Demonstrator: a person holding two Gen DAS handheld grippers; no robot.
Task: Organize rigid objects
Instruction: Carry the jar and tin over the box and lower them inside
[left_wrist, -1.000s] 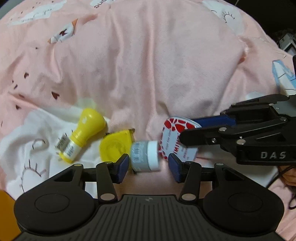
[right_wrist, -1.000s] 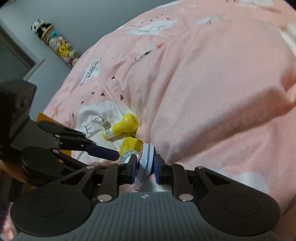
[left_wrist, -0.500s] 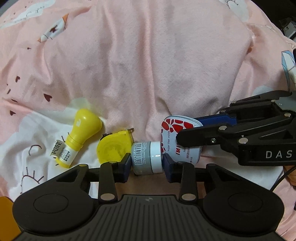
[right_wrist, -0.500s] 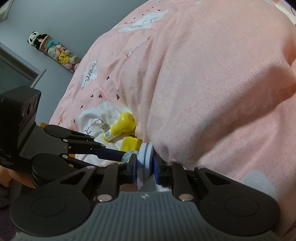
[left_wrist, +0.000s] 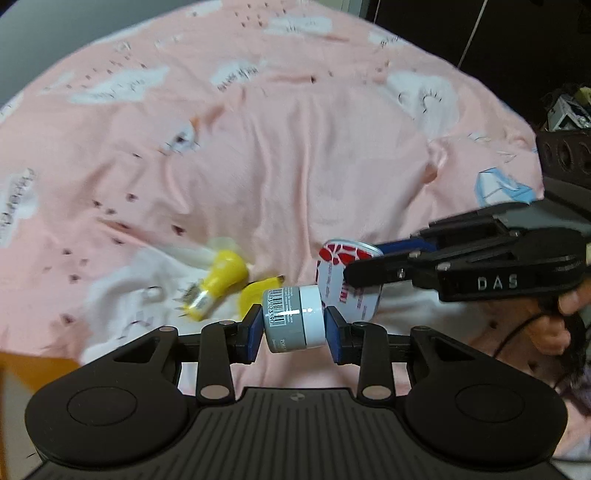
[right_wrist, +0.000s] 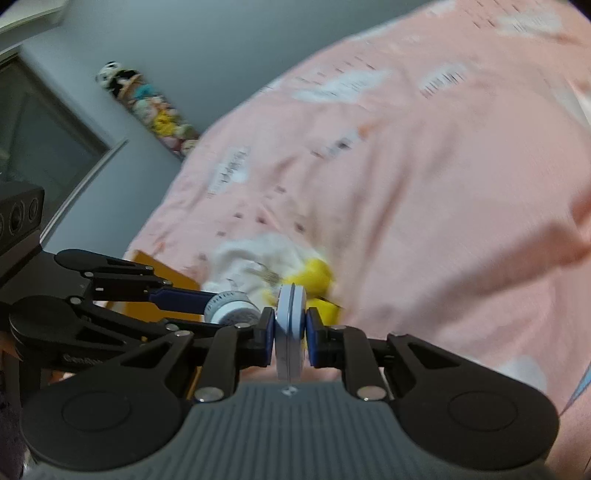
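Note:
My left gripper (left_wrist: 292, 328) is shut on a small grey jar (left_wrist: 291, 318) with a white lid and a barcode, held sideways above the pink bedspread (left_wrist: 295, 155). To its right, my right gripper (right_wrist: 291, 334) is shut on a flat round mint tin (right_wrist: 291, 325), which shows edge-on in the right wrist view and as a white tin with red markings (left_wrist: 345, 273) in the left wrist view. A yellow bottle (left_wrist: 218, 284) and a yellow tape measure (left_wrist: 258, 291) lie on the bed below. The jar (right_wrist: 231, 314) also appears between the left gripper's fingers in the right wrist view.
An orange box (left_wrist: 33, 369) stands at the bed's lower left edge, seen also as an orange box (right_wrist: 159, 280) behind the left gripper. A person's hand (left_wrist: 569, 314) holds the right gripper's handle. A row of plush toys (right_wrist: 155, 114) hangs on the grey wall.
The left gripper closed on the grey jar and lifted it off the bed. The right gripper rose a little with the tin. Both views now show more of the bed.

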